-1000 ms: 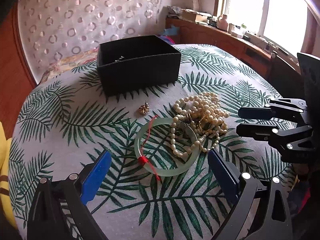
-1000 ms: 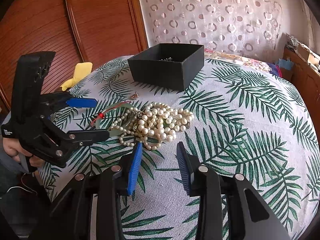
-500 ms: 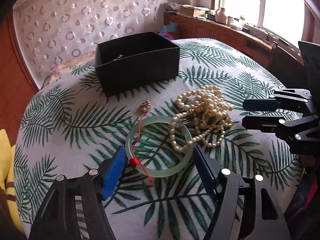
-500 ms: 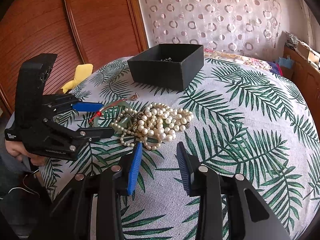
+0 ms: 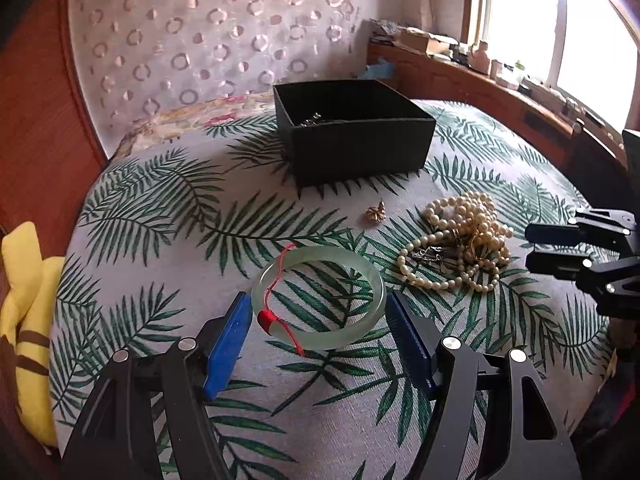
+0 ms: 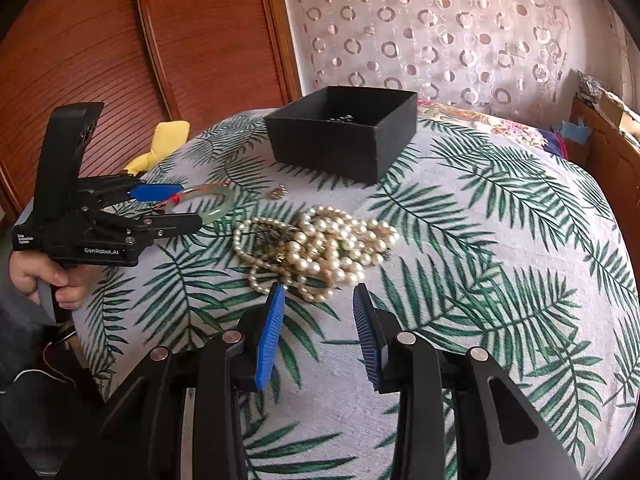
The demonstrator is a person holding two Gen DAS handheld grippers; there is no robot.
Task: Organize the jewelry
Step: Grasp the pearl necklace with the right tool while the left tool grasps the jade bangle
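A pale green jade bangle (image 5: 320,300) with a red cord lies on the leaf-print cloth. My left gripper (image 5: 318,320) is open, its blue pads on either side of the bangle, close to it or touching; the bangle also shows in the right wrist view (image 6: 218,204). A pile of pearl necklaces (image 6: 316,246) lies just beyond my right gripper (image 6: 318,308), which is open and empty. A small gold earring (image 5: 375,213) lies between the bangle and the open black box (image 5: 360,152), which holds some metal jewelry.
The round table (image 6: 500,280) drops off at its edges. A yellow cloth (image 5: 28,312) lies at the left edge. A wooden wardrobe (image 6: 120,40) stands left, a curtain behind, and a cluttered window ledge (image 5: 500,76) at right.
My left gripper has moved forward and narrowed around the bangle, which has slid left, clear of the pearls. The right gripper has barely moved.
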